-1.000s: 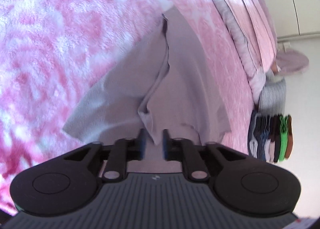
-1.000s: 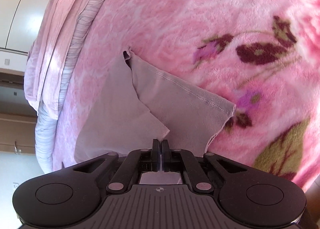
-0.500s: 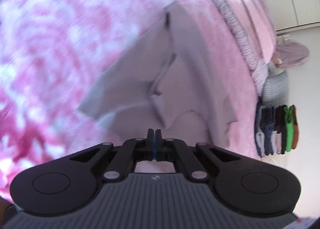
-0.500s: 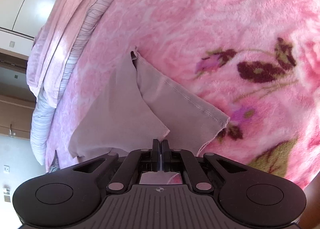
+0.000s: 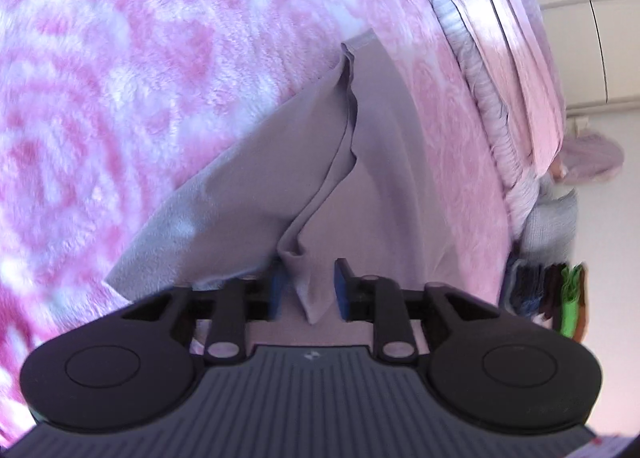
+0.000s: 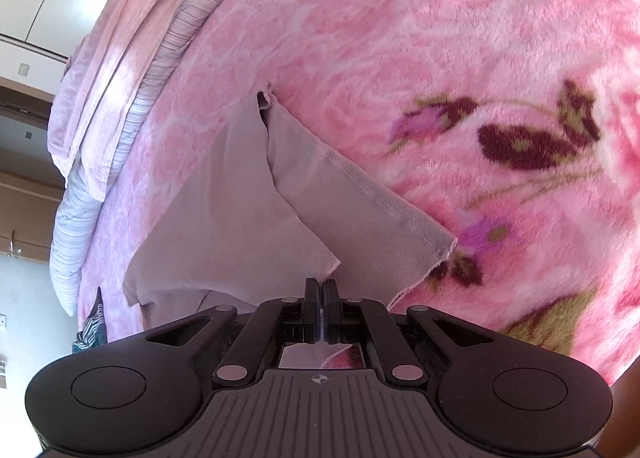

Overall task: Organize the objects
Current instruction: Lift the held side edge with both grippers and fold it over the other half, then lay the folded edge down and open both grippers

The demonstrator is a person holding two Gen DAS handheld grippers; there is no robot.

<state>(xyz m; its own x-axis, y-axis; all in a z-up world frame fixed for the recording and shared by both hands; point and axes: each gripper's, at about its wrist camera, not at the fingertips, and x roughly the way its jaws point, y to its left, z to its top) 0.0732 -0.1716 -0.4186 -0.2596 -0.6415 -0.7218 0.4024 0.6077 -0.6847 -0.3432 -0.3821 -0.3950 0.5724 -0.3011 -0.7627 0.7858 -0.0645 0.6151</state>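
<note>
A bed [image 6: 400,38] fills my view, covered by a plush pink blanket [image 5: 140,98] patterned with roses and dark leaves. A grey-mauve cloth [image 6: 224,226] lies directly on the blanket, loosely folded, one flap overlapping the other along a ridge. At the bed's far edge, folded pink and striped bedding [image 6: 132,70] is stacked on the blanket.

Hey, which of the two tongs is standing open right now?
The left tongs: their blue pads stand apart, with a loose fold of the grey cloth between them. The right tongs are pinched shut on the cloth's edge.
</note>
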